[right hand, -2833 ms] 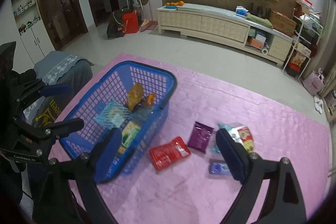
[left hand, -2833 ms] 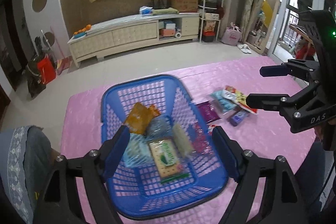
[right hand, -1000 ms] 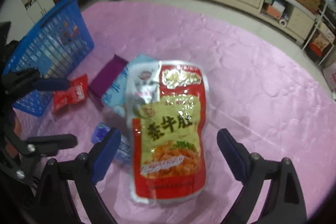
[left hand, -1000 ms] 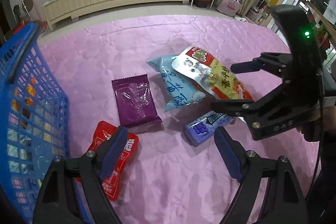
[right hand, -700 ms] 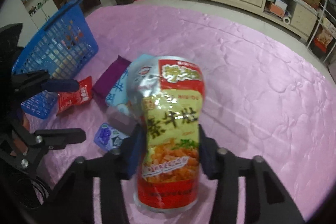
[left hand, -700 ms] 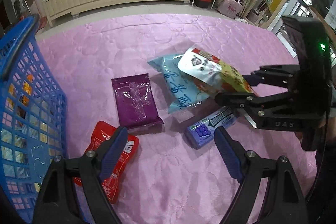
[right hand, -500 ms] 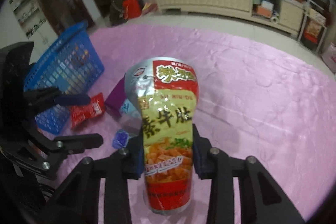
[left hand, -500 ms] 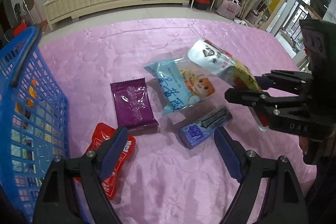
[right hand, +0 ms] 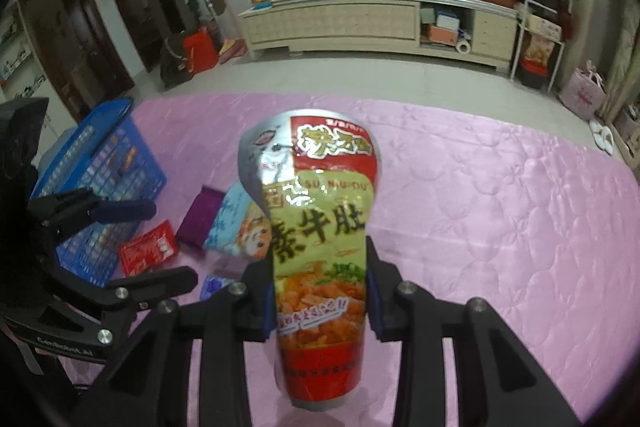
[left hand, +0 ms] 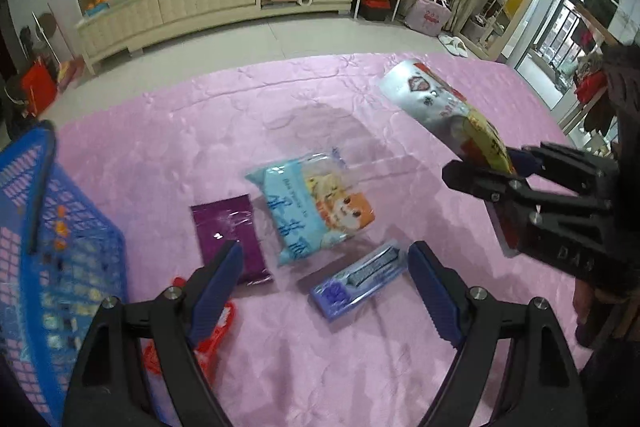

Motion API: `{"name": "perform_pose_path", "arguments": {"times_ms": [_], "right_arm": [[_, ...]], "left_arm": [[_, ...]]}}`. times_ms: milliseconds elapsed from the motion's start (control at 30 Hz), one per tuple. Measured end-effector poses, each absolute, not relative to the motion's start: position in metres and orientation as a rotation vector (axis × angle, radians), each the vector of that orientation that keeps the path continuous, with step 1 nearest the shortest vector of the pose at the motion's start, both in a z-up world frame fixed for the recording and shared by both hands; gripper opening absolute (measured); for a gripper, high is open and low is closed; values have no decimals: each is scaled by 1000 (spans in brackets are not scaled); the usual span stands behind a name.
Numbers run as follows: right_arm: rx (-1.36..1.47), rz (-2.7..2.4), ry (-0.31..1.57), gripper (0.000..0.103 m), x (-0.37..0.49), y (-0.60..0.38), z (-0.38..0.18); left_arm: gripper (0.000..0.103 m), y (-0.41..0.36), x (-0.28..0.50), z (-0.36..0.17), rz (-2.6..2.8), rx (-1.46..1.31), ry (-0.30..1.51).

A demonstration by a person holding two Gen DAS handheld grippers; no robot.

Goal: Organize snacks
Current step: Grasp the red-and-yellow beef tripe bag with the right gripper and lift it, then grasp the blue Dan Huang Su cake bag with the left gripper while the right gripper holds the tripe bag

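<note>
- Left wrist view: the left gripper [left hand: 324,283] hangs over the pink quilted mat [left hand: 160,147] with its jaws spread wide and nothing between them.
- Just ahead of its fingertips, between them, lies a small blue-violet gum pack [left hand: 358,281]; beyond that, a light blue snack bag [left hand: 312,207].
- A purple packet [left hand: 228,231] lies by the left fingertip, and a red packet [left hand: 208,331] shows partly under that finger.
- The blue basket [left hand: 44,247] sits at the far left of the gripper, with snacks inside.
- To the right, the right gripper [left hand: 488,171] holds the red-and-yellow snack pouch [left hand: 440,107] raised above the mat.
- Right wrist view: the right gripper [right hand: 320,291] is clamped on the red-and-yellow snack pouch [right hand: 320,227], pads pressing its lower half, and the pouch stands upright, clear of the mat.
- Its jaws have just been closing onto this pouch.
- To its left lie the light blue bag, purple packet, red packet, basket [right hand: 100,179] and left gripper [right hand: 160,243].
</note>
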State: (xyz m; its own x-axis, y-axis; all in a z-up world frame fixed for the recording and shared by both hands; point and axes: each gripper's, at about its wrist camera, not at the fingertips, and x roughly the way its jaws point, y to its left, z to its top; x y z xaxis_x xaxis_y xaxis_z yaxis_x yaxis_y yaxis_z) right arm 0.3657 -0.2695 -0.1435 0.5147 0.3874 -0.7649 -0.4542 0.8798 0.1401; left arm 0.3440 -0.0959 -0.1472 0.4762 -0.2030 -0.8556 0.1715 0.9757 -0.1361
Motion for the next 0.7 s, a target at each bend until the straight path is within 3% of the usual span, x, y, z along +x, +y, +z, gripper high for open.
{"name": "perform_pose_path", "arguments": {"times_ms": [700], "right_arm": [[-78,444,996,40,392,-273,-175]], "left_arm": [[83,-110,413,-190,-191,-65,1171]]}}
